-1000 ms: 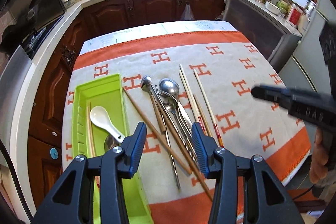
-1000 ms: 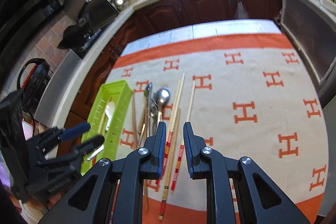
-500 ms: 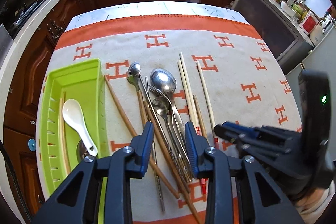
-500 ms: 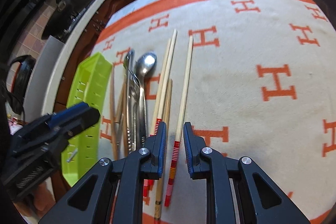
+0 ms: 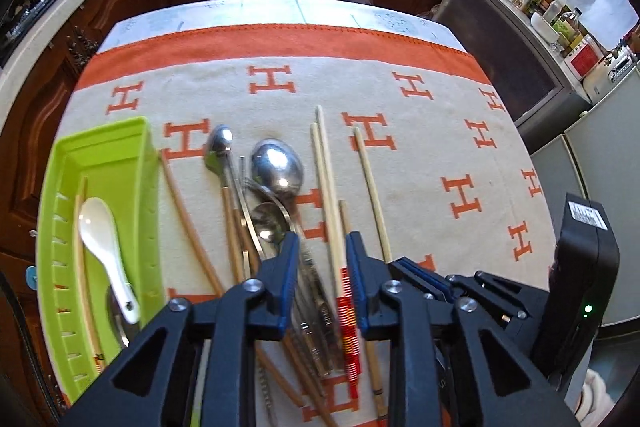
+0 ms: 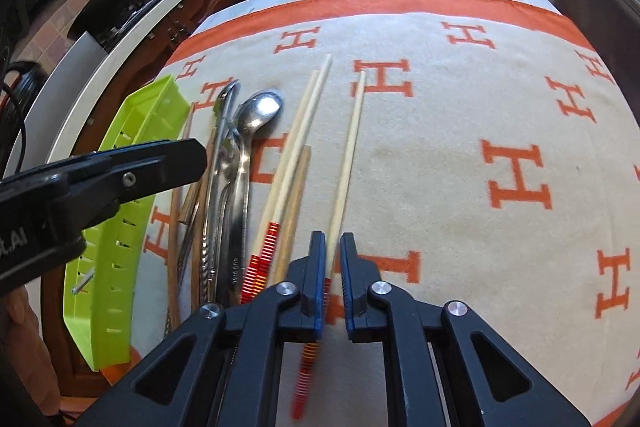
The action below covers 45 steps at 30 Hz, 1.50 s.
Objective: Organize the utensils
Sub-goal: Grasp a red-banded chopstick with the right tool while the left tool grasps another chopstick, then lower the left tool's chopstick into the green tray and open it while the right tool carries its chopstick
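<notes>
Kitchen table, orange-H cloth (image 5: 400, 163), utensils everywhere.
Both grippers pointed steeply down: left gripper (image 5: 322, 259) closing around paired chopsticks (image 5: 326, 183), right gripper (image 6: 333, 259) pinched one chopstick (image 6: 349, 151).

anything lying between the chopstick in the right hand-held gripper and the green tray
Yes. Between the lone chopstick in the right hand-held gripper and the green tray lie two red-banded chopsticks, the metal spoons and brown chopsticks. The left hand-held gripper also hangs there.

1 green tray (image 5: 100, 131); 1 white spoon (image 5: 96, 223); 3 red-banded chopsticks (image 5: 372, 195); 3 metal spoon bowls (image 5: 276, 167) showing; brown chopsticks (image 5: 188, 219) overlapped, uncounted
</notes>
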Each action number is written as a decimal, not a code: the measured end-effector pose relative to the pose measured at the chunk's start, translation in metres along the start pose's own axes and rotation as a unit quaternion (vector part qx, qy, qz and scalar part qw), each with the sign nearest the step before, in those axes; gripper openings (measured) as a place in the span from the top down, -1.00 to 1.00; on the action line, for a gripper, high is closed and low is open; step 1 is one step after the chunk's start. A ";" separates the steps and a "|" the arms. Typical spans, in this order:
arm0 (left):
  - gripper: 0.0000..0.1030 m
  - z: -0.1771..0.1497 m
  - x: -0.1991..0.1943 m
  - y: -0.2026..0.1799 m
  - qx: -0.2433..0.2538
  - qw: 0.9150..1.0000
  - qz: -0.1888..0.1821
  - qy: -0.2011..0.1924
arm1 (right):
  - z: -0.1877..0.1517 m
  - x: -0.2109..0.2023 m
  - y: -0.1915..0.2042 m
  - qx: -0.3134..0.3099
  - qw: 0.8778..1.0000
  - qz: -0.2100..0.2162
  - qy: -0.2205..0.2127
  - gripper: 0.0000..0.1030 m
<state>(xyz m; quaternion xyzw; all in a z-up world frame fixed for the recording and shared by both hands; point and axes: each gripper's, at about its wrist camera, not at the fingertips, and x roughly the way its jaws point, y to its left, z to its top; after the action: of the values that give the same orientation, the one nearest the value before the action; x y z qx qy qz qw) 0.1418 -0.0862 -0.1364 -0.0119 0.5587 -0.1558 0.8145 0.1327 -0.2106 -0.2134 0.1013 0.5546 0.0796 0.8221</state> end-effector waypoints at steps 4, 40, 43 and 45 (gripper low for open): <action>0.78 0.004 0.011 -0.006 -0.007 1.000 -0.019 0.015 | -0.003 -0.007 -0.020 0.032 0.999 0.007 0.000 0.90; 0.86 -0.003 0.062 0.009 -0.068 0.994 0.002 0.080 | -0.019 -0.020 -0.059 0.082 0.996 0.026 0.007 0.92; 0.86 -0.005 0.061 -0.001 -0.052 0.996 0.028 0.069 | -0.018 -0.018 -0.053 0.067 0.998 0.011 0.012 0.92; 0.86 -0.006 0.062 -0.007 -0.040 0.996 0.043 0.064 | -0.017 -0.017 -0.048 0.055 0.998 -0.002 0.011 0.89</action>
<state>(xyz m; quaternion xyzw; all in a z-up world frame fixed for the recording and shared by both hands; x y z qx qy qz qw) 0.1546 -0.1087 -0.1934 -0.0102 0.6157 -0.0993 0.7816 0.1110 -0.2596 -0.2167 0.1443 0.5674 0.0488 0.8092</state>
